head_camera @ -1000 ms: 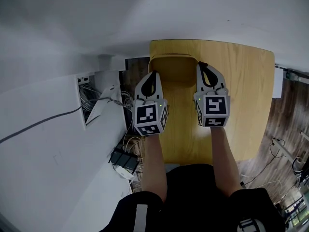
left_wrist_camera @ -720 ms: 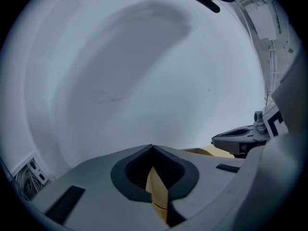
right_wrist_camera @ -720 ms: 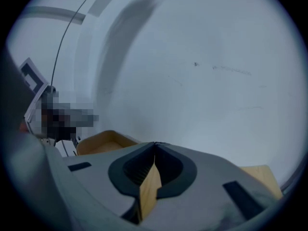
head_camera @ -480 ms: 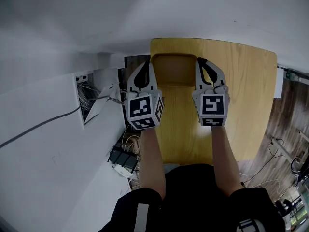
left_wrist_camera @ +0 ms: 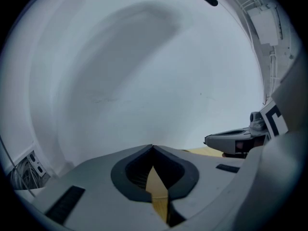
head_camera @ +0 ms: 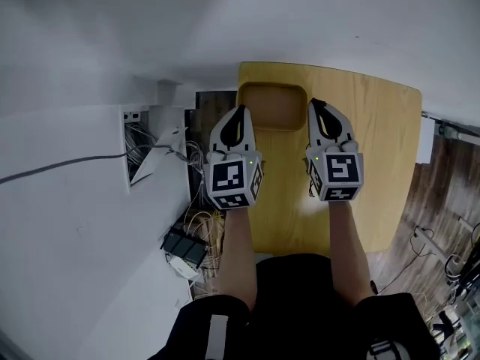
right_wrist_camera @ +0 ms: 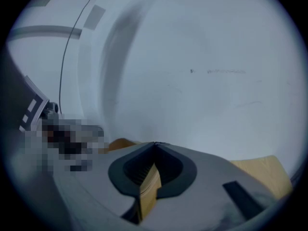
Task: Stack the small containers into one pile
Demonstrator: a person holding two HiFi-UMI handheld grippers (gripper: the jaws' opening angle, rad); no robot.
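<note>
Wooden container point(head_camera: 271, 107) on table point(head_camera: 375, 171), left tool point(head_camera: 240, 109) closed, right tool point(head_camera: 314, 103) closed

On my feed the person's hands carry two matching tools, the left gripper point(head_camera: 240, 109) and the right gripper point(head_camera: 316, 103), each a smooth pale grey shell. Each has tapering jaws lined with ribbed black padding, dark rectangular slots and a tiny green light point(head_camera: 248, 163). Each ends in a white cube point(head_camera: 231, 183) printed with black square markers, and the person wears black clothing point(head_camera: 300, 298) with white printed patches point(head_camera: 217, 336).
</note>
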